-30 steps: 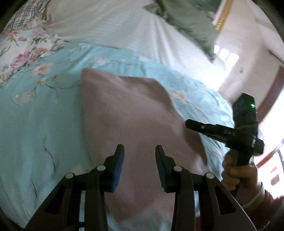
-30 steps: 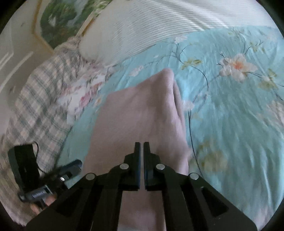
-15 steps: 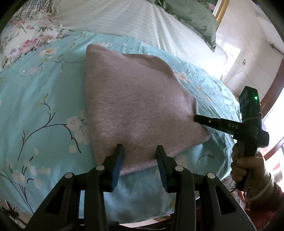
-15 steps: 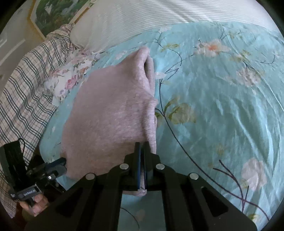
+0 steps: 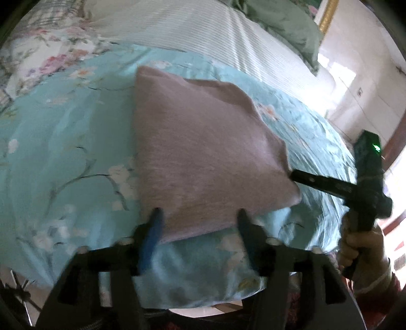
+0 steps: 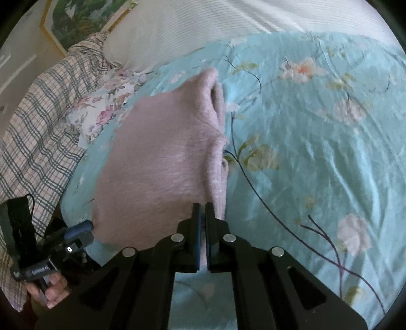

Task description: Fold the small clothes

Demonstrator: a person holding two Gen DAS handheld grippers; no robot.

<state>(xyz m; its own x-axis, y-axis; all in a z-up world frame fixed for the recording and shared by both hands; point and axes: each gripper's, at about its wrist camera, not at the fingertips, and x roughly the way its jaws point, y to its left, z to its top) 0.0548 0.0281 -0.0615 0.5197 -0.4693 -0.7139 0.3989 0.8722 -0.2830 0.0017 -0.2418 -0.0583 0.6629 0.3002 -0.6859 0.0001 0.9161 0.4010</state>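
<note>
cloth (image 5: 203,157) laid on the bed (image 5: 63,157)
left tongs (image 5: 199,215), just opened, straddle its near edge; right tongs (image 6: 202,210) clamped on its corner.

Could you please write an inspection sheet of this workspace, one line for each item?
Surface: bed under a turquoise floral cover.
Job's things: pink garment, folded, lying flat near the bed edge.
Clutter: nothing seen on the cover.
Grippers: left claw has just been opening, its jaws wide at the garment's near edge, not pressing; right claw shut on the garment's corner.
Cables: nothing seen for certain.
Surroundings: striped white bedding, plaid cloth, green pillow, framed picture.
</note>
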